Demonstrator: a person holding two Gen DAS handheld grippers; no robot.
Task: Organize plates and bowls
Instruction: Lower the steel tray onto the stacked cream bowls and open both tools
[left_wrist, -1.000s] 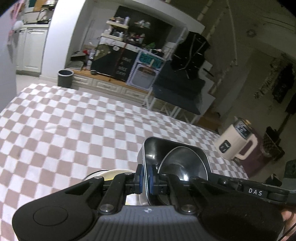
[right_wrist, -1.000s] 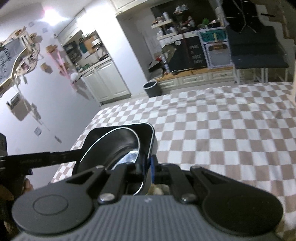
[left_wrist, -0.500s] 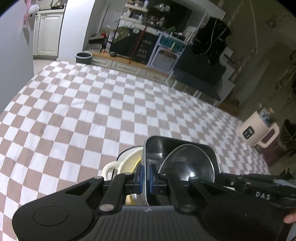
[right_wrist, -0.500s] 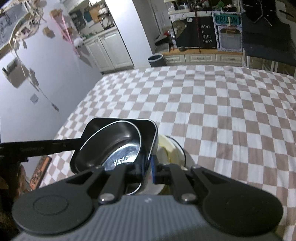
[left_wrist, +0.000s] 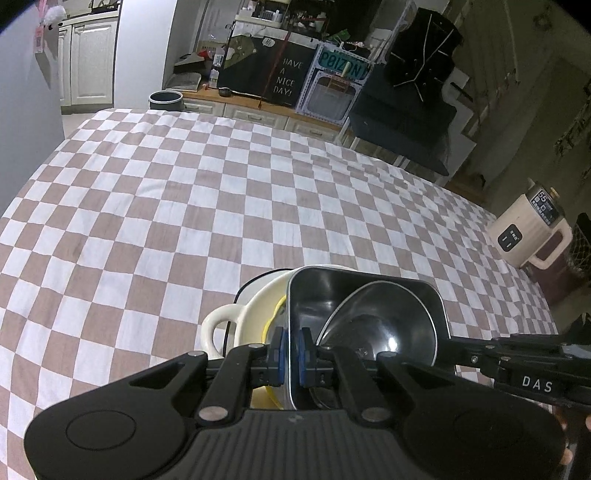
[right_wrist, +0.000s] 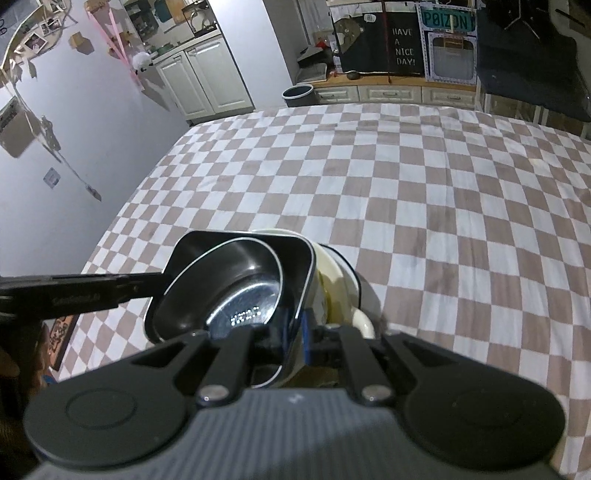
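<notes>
A rectangular steel container (left_wrist: 332, 284) hangs between both grippers, with a round steel bowl (left_wrist: 376, 325) nested inside it. My left gripper (left_wrist: 290, 354) is shut on its left wall; the blue pads clamp the rim. In the right wrist view my right gripper (right_wrist: 296, 334) is shut on the right wall of the container (right_wrist: 295, 251), and the round bowl (right_wrist: 236, 291) gleams within. Right under the container sits a cream dish with loop handles (left_wrist: 229, 321) (right_wrist: 343, 291), showing something yellow inside. I cannot tell whether the container touches it.
A brown-and-white checkered cloth (left_wrist: 184, 206) covers the wide table. A cream electric jug (left_wrist: 528, 236) stands past the table's right edge. A dark bin (left_wrist: 165, 100) and white cabinets lie beyond the far edge. A wall with pinned notes (right_wrist: 55, 110) runs along the left.
Both grippers have sunk and tipped downward with the steel container. The cream dish, barely seen before, now shows clearly beneath the container.
</notes>
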